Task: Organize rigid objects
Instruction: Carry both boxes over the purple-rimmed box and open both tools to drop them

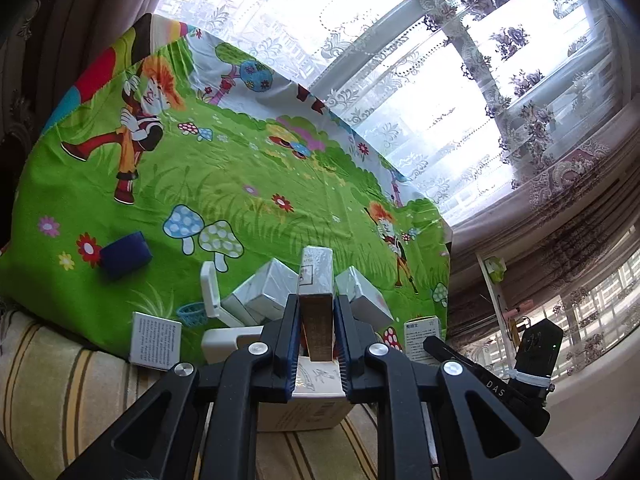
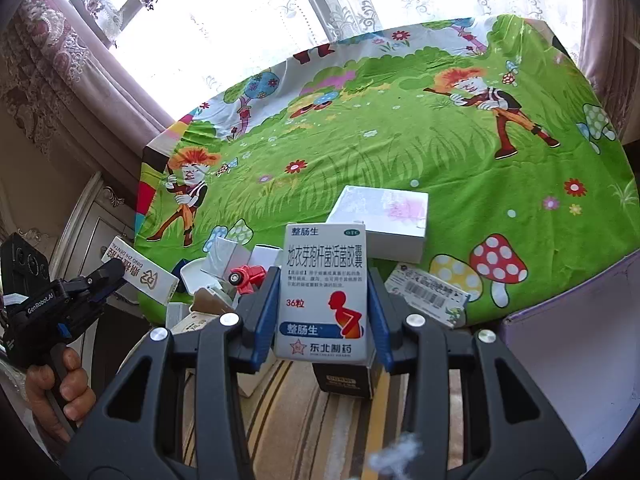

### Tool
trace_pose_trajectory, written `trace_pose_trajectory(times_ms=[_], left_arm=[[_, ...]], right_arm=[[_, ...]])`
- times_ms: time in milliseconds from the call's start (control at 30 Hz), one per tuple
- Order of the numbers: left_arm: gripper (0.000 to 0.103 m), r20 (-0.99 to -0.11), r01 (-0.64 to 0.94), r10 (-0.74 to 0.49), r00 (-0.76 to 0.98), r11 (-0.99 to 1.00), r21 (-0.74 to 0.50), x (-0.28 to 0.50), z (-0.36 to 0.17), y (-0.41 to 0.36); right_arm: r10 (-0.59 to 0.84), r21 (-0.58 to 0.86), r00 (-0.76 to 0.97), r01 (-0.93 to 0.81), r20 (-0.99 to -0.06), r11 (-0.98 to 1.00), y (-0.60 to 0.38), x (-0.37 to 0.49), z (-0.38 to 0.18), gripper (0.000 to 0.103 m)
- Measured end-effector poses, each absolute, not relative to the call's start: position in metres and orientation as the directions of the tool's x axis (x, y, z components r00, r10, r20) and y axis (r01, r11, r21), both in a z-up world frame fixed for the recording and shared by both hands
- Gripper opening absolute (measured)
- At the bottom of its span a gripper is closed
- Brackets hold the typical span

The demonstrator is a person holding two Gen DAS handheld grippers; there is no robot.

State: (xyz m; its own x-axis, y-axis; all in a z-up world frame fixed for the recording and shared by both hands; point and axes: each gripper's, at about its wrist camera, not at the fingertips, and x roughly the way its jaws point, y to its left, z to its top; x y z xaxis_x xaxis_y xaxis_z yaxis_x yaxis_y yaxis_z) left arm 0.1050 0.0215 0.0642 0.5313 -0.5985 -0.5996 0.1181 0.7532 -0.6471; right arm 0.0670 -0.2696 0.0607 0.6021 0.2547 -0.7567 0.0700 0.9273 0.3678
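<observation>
Between right gripper (image 2: pixel 322 280) fingers, medicine box (image 2: pixel 323 292).

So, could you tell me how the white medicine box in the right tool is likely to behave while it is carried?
The medicine box looks like thin card, so probably light and crushable. The right tool clamps its narrow sides; the glossy faces may slip.

Green cartoon-print cloth (image 1: pixel 248 184) spread over the surface, mushrooms and a red-haired figure on it. Lace curtain (image 1: pixel 400 80) across a bright window behind. Striped beige rug (image 2: pixel 304 420) below the cloth edge. White carved cabinet (image 2: pixel 88 224) at left of right-wrist view
</observation>
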Motion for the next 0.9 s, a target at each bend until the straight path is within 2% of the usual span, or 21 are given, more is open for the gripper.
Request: trace_pose_trajectory(times_ms=[300, 500, 900], left_arm=[[0.017, -0.571, 0.269, -0.710, 0.412, 0.693, -0.669, 0.072, 0.077, -0.059], [0.017, -0.564, 0.322, -0.788, 0.249, 0.616, -0.719, 0.051, 0.062, -0.122], [0.017, -0.606, 0.401, -0.795, 0.027, 0.564, -0.722, 0.010, 0.030, -0.219]], right_arm=[[0.140, 0.308, 0.626, 0.167, -0.767, 0.937, -0.321, 0.009, 0.065, 0.046], [0.055, 0.250, 0.613, 0.238, -0.789, 0.938, -0.353, -0.024, 0.056, 0.046], [-0.079, 0.176, 0.588, 0.364, -0.805, 0.914, -0.400, -0.071, 0.040, 0.046]])
